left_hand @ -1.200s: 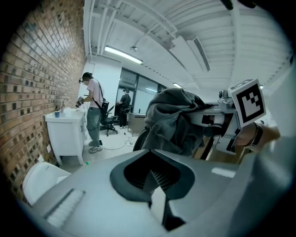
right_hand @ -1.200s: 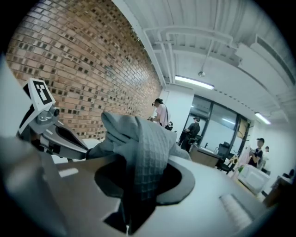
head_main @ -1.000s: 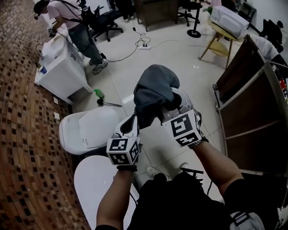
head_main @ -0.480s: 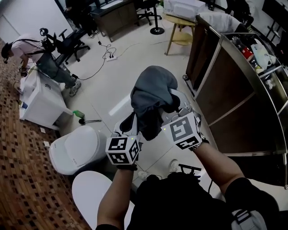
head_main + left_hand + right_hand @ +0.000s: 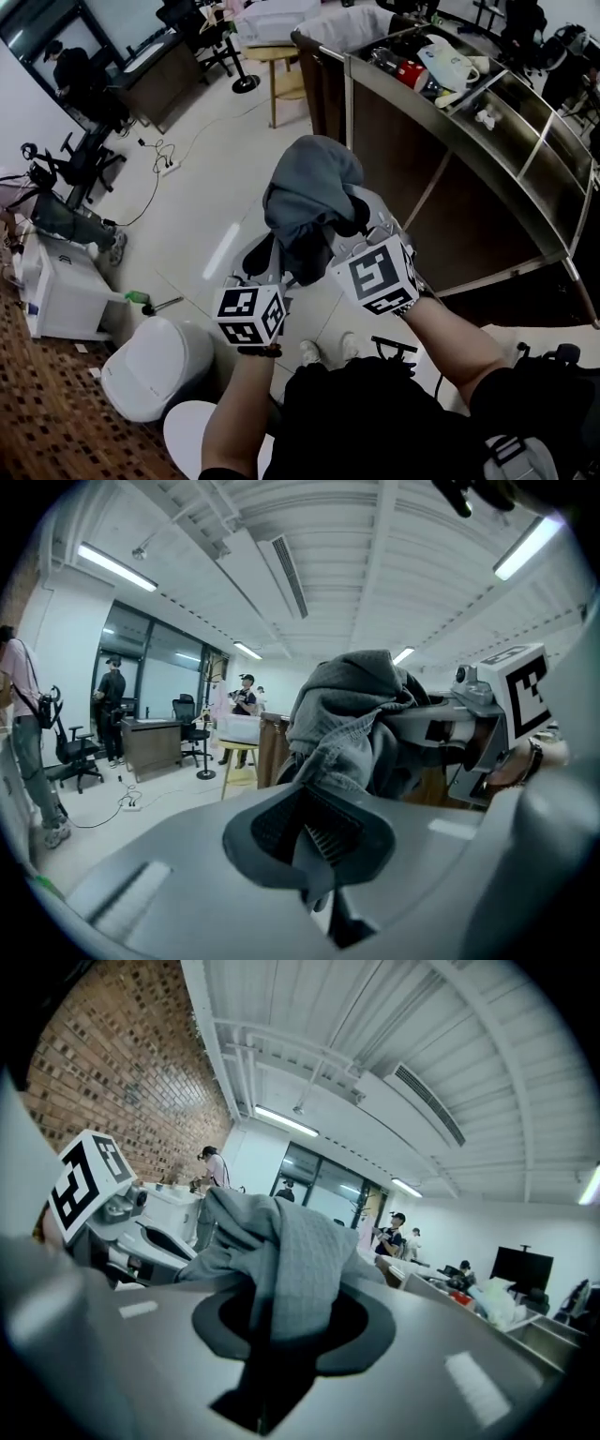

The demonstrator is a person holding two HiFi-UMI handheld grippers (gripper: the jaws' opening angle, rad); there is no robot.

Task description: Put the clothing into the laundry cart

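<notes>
Over at the far left a white cabinet (image 5: 56, 291) stands on the pale floor (image 5: 197, 216), with a green bottle (image 5: 137, 297) lying by its corner. A rounded white bin (image 5: 155, 366) with its lid down sits nearer the person's feet. Further back, a cable runs across the floor towards some office chairs.

The left tongs (image 5: 314, 844) are held up roughly level at chest height. They are clenched on a fold of the grey garment (image 5: 309, 192), and in the left gripper view the cloth is pinched right in the throat of the jaws and bunches up above them.

The garment hangs in the air between both tools, heaped over their tips in a crumpled mound with a dark fold drooping underneath. It is above the floor, close to the cart but outside it.

The right tongs (image 5: 274, 1335) sit just beside the left ones. They are also clamped on the same garment, and the right gripper view shows the ribbed grey fabric filling the gap between the jaws and spilling out over the top.

To the right stands the laundry cart (image 5: 427, 127), a metal frame with brown side walls. Its upper compartments hold a red item (image 5: 412, 71) and a white bag (image 5: 448, 66). A wooden stool (image 5: 272, 61) stands just behind the cart's far corner.
</notes>
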